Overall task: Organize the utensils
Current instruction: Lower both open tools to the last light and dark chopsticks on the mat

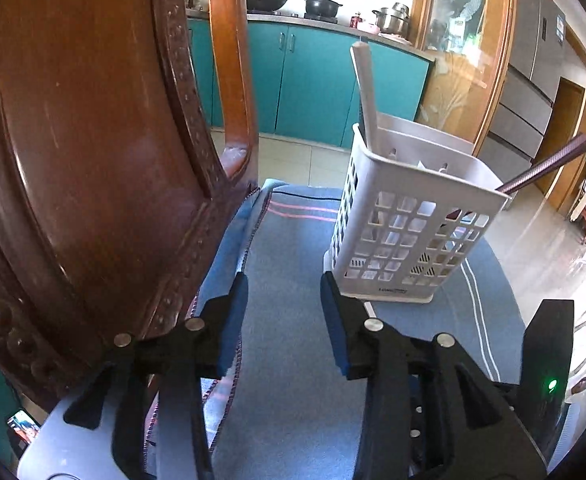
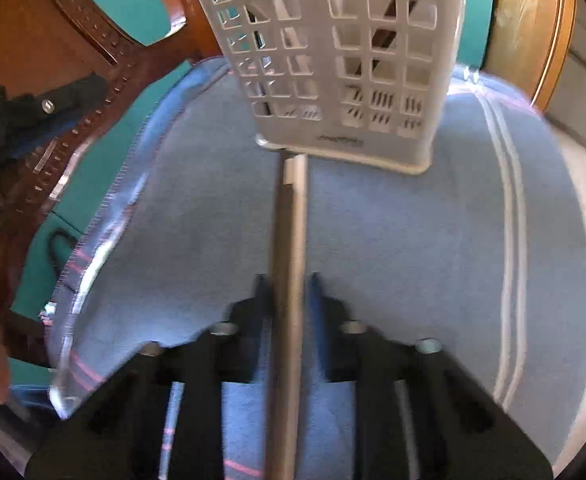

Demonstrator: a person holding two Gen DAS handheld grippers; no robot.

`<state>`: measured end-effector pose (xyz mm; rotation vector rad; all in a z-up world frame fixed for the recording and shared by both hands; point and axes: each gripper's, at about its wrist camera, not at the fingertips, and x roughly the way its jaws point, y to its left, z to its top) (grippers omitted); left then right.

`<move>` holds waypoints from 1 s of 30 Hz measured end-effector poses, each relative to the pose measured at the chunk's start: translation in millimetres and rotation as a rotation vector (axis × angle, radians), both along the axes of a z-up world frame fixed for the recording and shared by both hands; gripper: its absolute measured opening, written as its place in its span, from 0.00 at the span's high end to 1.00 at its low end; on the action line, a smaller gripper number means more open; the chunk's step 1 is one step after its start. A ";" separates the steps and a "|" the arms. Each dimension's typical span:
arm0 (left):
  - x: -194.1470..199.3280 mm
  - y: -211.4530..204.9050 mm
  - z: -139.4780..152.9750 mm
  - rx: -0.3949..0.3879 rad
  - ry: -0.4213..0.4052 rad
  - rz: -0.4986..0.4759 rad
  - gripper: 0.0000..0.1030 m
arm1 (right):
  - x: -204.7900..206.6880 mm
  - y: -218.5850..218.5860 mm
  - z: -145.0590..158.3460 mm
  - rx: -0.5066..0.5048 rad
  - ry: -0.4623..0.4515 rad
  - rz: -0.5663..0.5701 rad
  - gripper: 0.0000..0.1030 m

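Utensil: a long grey rod-like handle (image 2: 291, 264) lies between the fingers of the right gripper (image 2: 287, 292), running straight forward along the gripper's line. Its pale far tip touches the base of the white lattice caddy (image 2: 333, 60). Both pads sit against the handle's sides, so the right claw pinches it. The right wrist view is motion-blurred; finer contact detail is not readable.

Caddy (image 1: 405, 220) stands upright on a blue towel (image 1: 293, 260) with pale stripes near its right edge. From the left wrist view, a white utensil handle (image 1: 365, 92) stands in the caddy's rear compartment. A dark textured handle (image 1: 549, 164) leans out over the rim on the right side.

Left gripper (image 1: 284, 292) hovers above the towel, just short of the caddy's near left corner. Its jaws are spread, nothing between them.

Carved wooden chair back (image 1: 93, 140) rises on the left, beside the towel. Teal kitchen cabinets (image 1: 305, 80) lie behind, with pots on the counter.
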<state>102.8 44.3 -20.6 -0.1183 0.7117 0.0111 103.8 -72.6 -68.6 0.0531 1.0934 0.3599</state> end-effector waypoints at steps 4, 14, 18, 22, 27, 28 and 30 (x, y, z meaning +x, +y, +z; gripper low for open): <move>4.2 0.3 -2.8 0.000 0.018 0.000 0.61 | -3.0 -10.0 -5.4 0.114 0.047 -0.030 0.87; 13.6 -11.2 -15.4 0.027 0.064 -0.037 0.54 | -8.8 -52.1 -8.5 0.151 0.042 -0.234 0.88; 22.4 -14.5 -34.7 -0.002 0.164 -0.074 0.53 | -11.6 -67.4 -9.6 0.143 0.032 -0.261 0.81; 30.3 -22.8 -53.3 -0.001 0.247 -0.105 0.51 | -15.2 -67.0 -9.7 0.089 0.015 -0.226 0.78; 30.6 -42.6 -70.4 0.010 0.297 -0.165 0.50 | -16.7 -59.9 -7.9 0.018 -0.014 -0.202 0.76; 30.4 -46.6 -73.4 0.008 0.306 -0.182 0.50 | -16.7 -62.2 -7.7 0.026 -0.008 -0.207 0.76; 29.5 -53.0 -78.4 0.011 0.321 -0.208 0.48 | -16.2 -70.2 -5.3 0.051 -0.001 -0.225 0.76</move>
